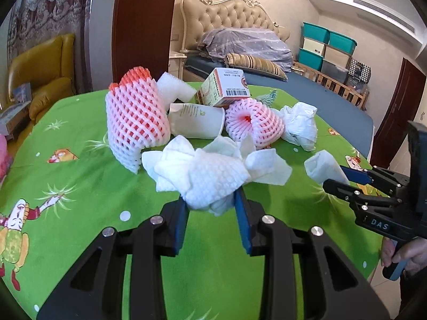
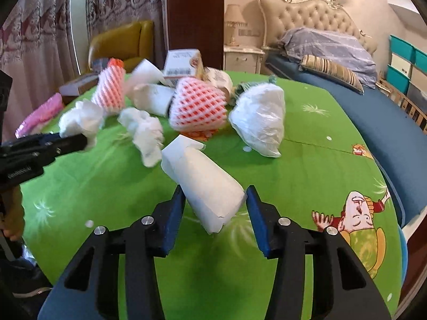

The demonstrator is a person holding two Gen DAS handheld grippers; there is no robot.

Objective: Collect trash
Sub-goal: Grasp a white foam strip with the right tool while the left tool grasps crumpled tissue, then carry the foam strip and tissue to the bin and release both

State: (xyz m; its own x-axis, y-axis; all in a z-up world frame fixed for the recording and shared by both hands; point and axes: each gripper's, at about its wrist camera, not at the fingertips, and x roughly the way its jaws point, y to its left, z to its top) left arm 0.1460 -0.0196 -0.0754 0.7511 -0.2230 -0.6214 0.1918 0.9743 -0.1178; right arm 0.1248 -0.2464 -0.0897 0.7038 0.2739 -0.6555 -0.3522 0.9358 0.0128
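Green cartoon-print table (image 1: 80,138) carries the trash. Left wrist view: left tool (image 1: 210,205) grips the crumpled paper towel (image 1: 213,176); lift straight up

Right wrist view: right tool (image 2: 215,200) brackets the white paper wad (image 2: 205,184), contact unclear; centre, then squeeze

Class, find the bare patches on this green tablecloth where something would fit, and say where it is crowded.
Bare green tablecloth lies right of the crumpled plastic bag, and left of the tall pink foam net sleeve. Crowded: the middle, around the tipped paper cup and carton.
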